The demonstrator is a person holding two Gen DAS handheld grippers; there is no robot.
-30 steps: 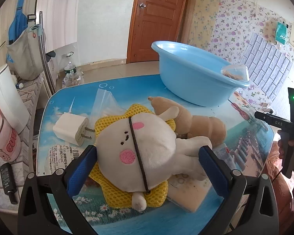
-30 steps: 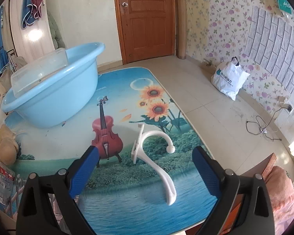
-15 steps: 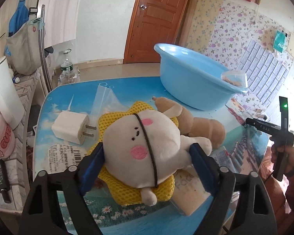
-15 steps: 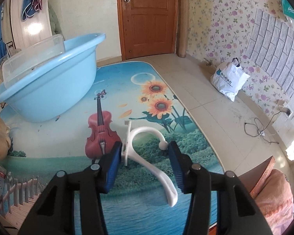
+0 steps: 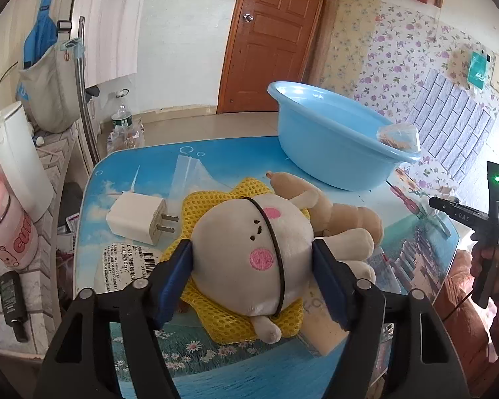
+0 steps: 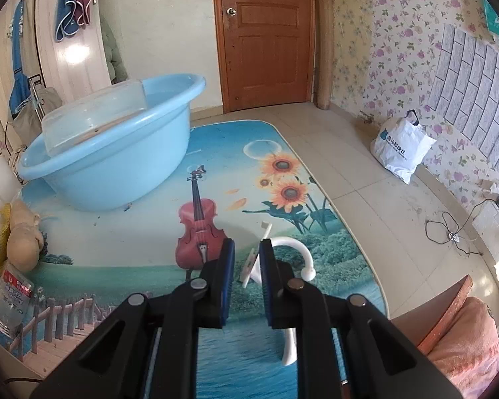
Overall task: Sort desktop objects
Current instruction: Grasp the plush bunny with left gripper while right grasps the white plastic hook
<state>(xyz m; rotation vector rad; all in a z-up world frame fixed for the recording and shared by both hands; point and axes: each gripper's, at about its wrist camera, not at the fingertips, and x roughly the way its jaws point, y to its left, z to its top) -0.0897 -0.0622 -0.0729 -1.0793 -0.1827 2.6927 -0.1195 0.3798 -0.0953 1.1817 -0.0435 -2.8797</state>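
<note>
I am holding the left gripper (image 5: 252,259) around the white plush toy (image 5: 252,249), and its blue fingers (image 5: 174,279) are pressing against both sides of the round head, so they are clamped on it. The plush toy is lying on a yellow mesh pad (image 5: 223,319) on the tabletop (image 5: 216,365), on the near side of the blue basin (image 5: 332,153). A tan plush toy (image 5: 346,212) is lying between the white one and the basin, touching the white one. A white charger plug (image 5: 138,217) is sitting on the tabletop just beside the yellow mesh pad, farther from the basin, with a labelled packet (image 5: 123,266) next to it. A clear plastic bag (image 5: 189,179) is lying flat between the charger plug and the basin. A clear container with something brown inside (image 5: 399,136) is resting on the basin's rim.

In the right wrist view I am keeping the right gripper (image 6: 247,259) low over the tabletop (image 6: 143,232), well to the side of the basin (image 6: 116,166) near the printed violin. Its fingers (image 6: 228,266) are drawn close together with the flat end of the white hook (image 6: 292,249) standing in the narrow gap; the right pad looks to be touching it, but I cannot tell whether both pads are bearing on it. The curved part of the hook is bending away on the side far from the basin, and its long end is running back under the gripper body. A clear lid or box (image 6: 93,116) is lying across the basin's top.
</note>
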